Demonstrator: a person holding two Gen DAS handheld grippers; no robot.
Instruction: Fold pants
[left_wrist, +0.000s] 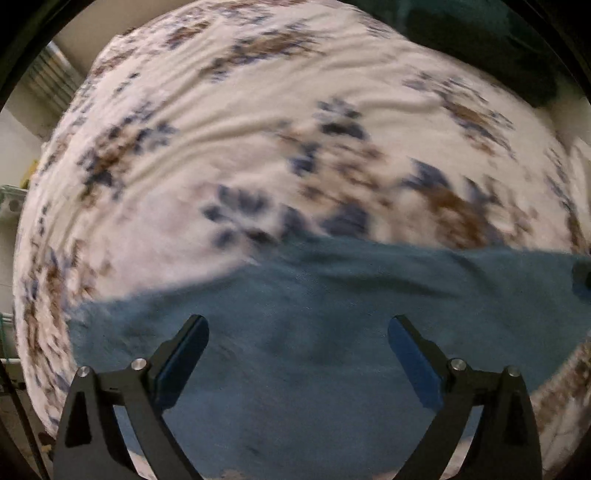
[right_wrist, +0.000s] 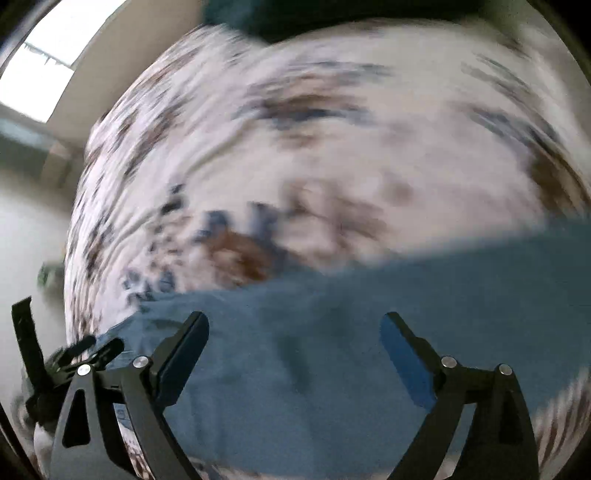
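Observation:
Blue pants (left_wrist: 303, 332) lie flat on a bed with a white floral cover (left_wrist: 240, 110). In the left wrist view my left gripper (left_wrist: 298, 325) hangs above the blue cloth, pointing steeply down, its jaws open wide with nothing between them. The right wrist view is blurred. It shows the same pants (right_wrist: 332, 350) under my right gripper (right_wrist: 295, 321), which is also open and empty above the cloth. The other gripper (right_wrist: 66, 365) shows at the lower left edge of that view, over the end of the pants.
A dark pillow or cushion (left_wrist: 480, 44) lies at the far end of the bed. The bed's left edge drops off toward a pale floor (right_wrist: 22, 229) and a window (right_wrist: 48, 62). The floral cover is wrinkled beyond the pants.

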